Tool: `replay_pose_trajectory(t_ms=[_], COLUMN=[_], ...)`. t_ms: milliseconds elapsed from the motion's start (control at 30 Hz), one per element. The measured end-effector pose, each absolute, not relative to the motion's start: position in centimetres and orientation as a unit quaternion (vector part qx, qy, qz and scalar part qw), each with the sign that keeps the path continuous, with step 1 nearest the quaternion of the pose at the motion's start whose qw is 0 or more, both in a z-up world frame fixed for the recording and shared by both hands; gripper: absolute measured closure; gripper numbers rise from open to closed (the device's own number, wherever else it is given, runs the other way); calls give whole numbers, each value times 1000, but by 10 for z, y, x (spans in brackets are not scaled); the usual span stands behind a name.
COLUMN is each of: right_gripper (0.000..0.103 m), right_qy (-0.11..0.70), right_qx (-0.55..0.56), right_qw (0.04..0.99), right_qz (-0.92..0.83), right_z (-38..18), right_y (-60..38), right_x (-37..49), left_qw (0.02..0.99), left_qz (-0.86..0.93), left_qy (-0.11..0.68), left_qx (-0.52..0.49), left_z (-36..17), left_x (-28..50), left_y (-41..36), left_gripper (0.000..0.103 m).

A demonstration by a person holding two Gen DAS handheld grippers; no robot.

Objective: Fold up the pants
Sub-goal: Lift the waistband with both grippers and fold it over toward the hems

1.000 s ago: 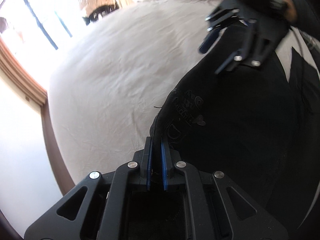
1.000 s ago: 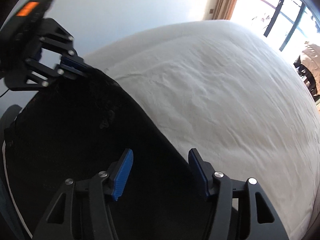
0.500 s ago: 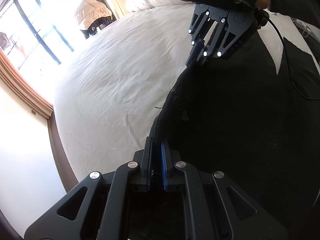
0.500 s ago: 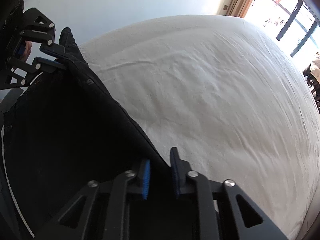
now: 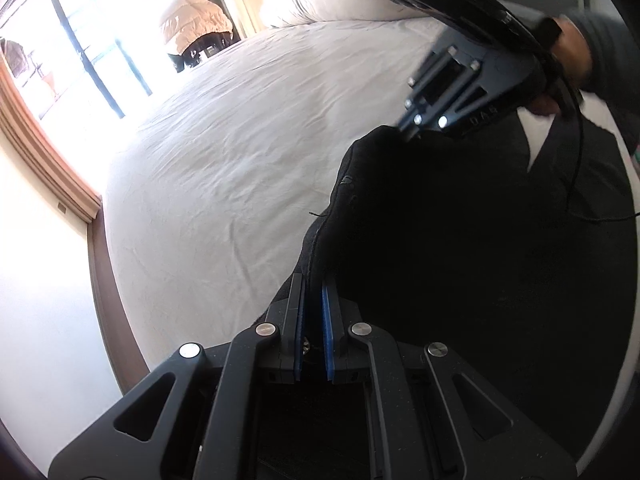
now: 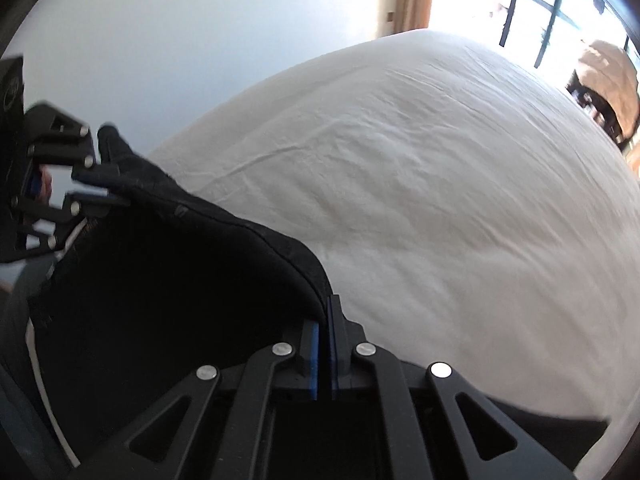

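Black pants (image 5: 460, 240) hang lifted over a white bed (image 5: 224, 168). My left gripper (image 5: 312, 292) is shut on one end of their top edge. My right gripper (image 6: 325, 312) is shut on the other end of that edge. The edge (image 6: 224, 220) sags in a curve between the two grippers. In the left wrist view the right gripper (image 5: 404, 132) grips the fabric from the upper right. In the right wrist view the left gripper (image 6: 108, 192) holds the far corner at the left. The pants (image 6: 160, 300) fall below into shadow.
The white sheet (image 6: 440, 200) spreads wide beyond the pants. A rolled white duvet (image 5: 332, 0) lies at the bed's far end. A chair with a beige jacket (image 5: 192, 24) stands by the window. A wooden baseboard (image 5: 108, 280) runs along the bed's left side.
My right gripper was open above the pants edge, then closed on it. Both grippers have risen and the edge now sags between them.
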State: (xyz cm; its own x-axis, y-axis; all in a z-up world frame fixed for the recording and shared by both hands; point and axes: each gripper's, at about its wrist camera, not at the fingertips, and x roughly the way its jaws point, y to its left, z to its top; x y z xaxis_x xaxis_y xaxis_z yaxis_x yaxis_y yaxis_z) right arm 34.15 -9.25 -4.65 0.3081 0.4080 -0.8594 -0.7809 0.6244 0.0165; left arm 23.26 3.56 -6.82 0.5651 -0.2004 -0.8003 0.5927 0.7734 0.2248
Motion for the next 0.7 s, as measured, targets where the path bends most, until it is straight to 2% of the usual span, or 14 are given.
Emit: replay_pose_trajectory(t_ms=[233,367,700], right_gripper=[98,98,98], right_qy=[447,446,436], right_qx=[-88,-62,-98], right_qw=[808,811,815], right_qz=[374,374,368], right_z=[-50,-51,-55], right_y=[-97,-98,-113], right_x=[300,276,201], left_qw=[856,852,835], left_qz=[-234,-238,-257], left_qy=[409,418,435], left_qx=[213,206,218], left_z=[-65,-68,-83], left_x=[195,168,87], left_y=[26,21,13], left_gripper=[97,97,97])
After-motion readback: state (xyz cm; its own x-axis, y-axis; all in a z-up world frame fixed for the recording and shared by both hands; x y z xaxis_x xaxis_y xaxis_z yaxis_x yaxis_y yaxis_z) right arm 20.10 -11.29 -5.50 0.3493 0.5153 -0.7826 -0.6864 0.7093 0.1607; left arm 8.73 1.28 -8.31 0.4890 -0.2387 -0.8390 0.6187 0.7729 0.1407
